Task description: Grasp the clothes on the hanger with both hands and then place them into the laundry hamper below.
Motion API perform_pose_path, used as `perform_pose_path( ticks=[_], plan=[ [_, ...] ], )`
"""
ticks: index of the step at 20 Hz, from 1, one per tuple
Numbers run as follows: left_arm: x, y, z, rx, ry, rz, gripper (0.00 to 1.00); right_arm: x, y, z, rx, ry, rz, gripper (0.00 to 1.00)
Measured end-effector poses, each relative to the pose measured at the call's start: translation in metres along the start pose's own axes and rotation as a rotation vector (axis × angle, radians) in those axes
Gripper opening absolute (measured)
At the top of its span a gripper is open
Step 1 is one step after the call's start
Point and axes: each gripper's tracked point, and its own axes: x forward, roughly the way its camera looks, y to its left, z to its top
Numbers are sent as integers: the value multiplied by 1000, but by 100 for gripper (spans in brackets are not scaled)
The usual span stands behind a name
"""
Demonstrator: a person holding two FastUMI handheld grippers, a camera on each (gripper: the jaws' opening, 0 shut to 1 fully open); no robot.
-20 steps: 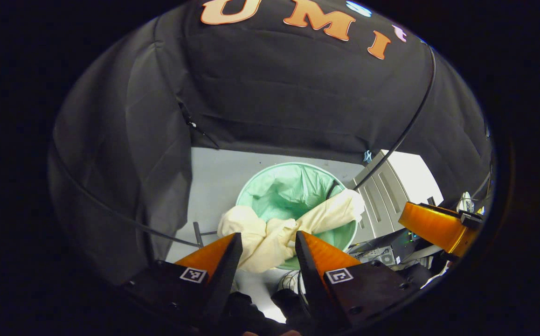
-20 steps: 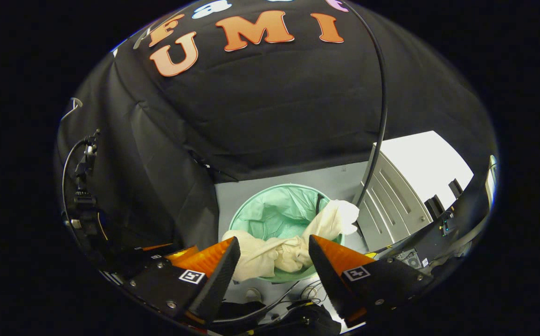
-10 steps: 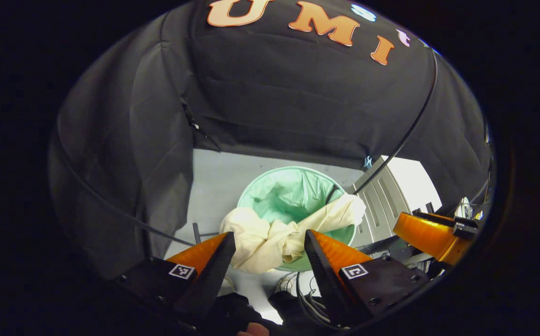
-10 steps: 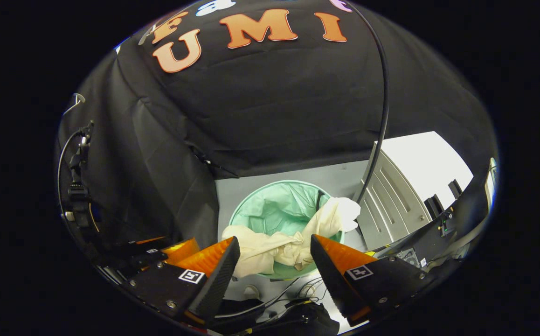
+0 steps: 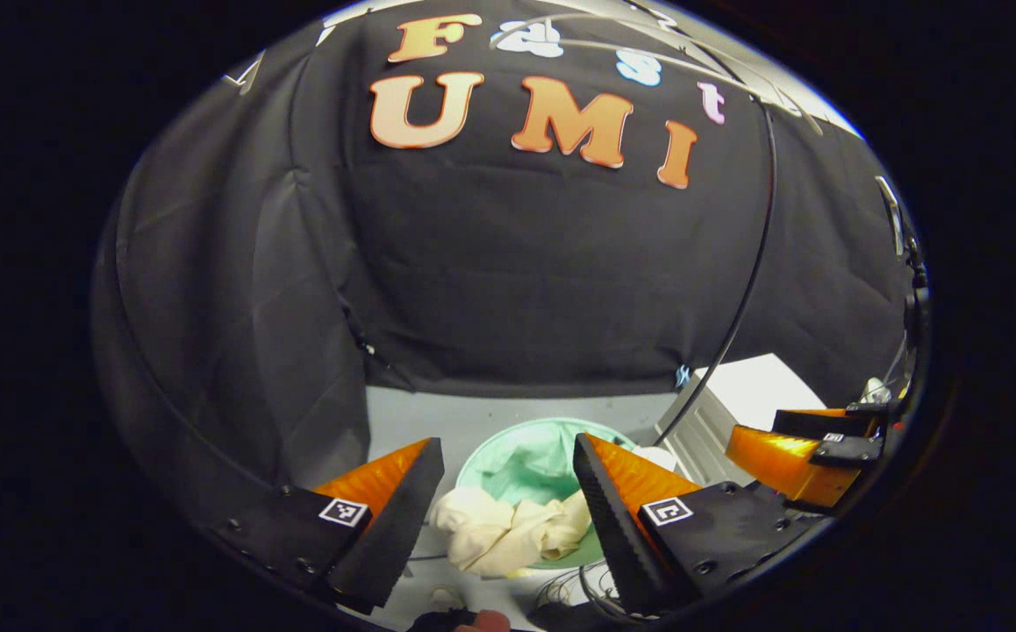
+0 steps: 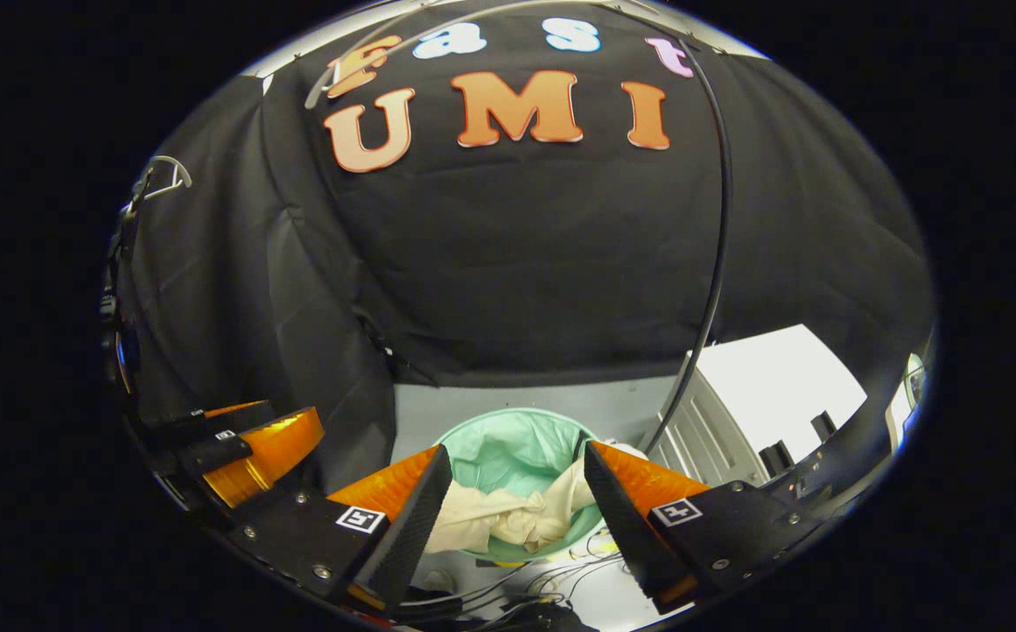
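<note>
The crumpled cream cloth garment (image 5: 508,532) lies draped over the near rim of the round mint-green laundry hamper (image 5: 517,456), partly outside. The left gripper (image 5: 506,500) and right gripper (image 6: 517,505) are both released, holding nothing, well above it. Placement looks nearly complete; next, tuck the overhanging cloth inside.

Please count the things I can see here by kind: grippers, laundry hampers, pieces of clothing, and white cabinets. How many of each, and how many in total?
Grippers: 2, the left gripper and the right gripper, both open
Laundry hampers: 1, the green hamper
Pieces of clothing: 1, the cream garment draped over the hamper's near rim
White cabinets: 1, the cabinet
Total: 5
</note>
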Motion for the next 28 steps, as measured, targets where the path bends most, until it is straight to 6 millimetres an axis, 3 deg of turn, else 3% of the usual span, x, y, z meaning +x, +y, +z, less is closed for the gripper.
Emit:
perform_pose_path(
  ticks=[6,14,16,21,23,25,28],
  plan=[
    [-32,2,71,1,-153,4,100,-37,-10,66,16,-137,-26,95],
    [-79,30,167,30,-394,70,100,-101,-25,176,22,-365,-48,95],
    [-89,36,182,18,-437,91,94,-122,-30,199,22,-423,-65,94],
    [-102,35,208,-36,-517,85,100,-155,-41,229,3,-519,-103,94],
    [-103,34,216,-34,-532,76,100,-166,-52,236,-4,-552,-142,94],
    [-107,39,222,-15,-552,93,94,-175,-61,243,4,-585,-171,94],
    [-115,41,229,1,-582,101,97,-186,-67,251,32,-636,-186,94]
  ],
)
